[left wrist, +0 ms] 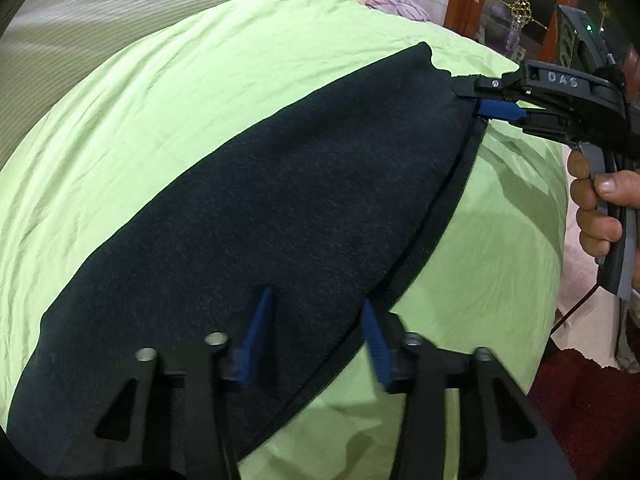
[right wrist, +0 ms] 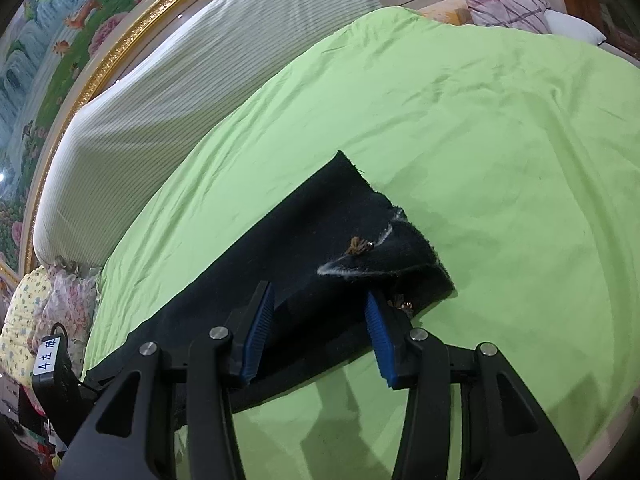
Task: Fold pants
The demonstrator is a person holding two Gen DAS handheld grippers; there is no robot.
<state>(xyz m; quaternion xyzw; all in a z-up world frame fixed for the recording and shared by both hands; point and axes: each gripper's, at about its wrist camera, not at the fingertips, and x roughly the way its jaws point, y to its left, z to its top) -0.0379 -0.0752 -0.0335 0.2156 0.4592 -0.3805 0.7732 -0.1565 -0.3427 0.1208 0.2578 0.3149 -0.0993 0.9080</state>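
Dark fabric: pants (left wrist: 256, 216) lay flat in a long strip on the green sheet (left wrist: 120, 128), already doubled lengthwise, one long edge showing a stacked seam.
Landmark: green sheet covered the bed; everything below is placed against it.
Left gripper (left wrist: 316, 320): jaws spread, blue pads (left wrist: 256, 332) hovering over the near end of the pants, right pad just above the seam edge. Nothing pinched.
Right gripper (left wrist: 486, 98): in the left wrist view it sat at the far end of the pants; contact not clear. In its own view (right wrist: 320, 320) jaws were spread over the hem end, empty.
Hem end: frayed cut edge, pale stitching, small brown bits on the cloth (right wrist: 360, 246).
Striped pillow (right wrist: 192, 80): beyond the sheet's far-left edge.
Patterned cushion (right wrist: 504, 4): past the sheet's far edge.
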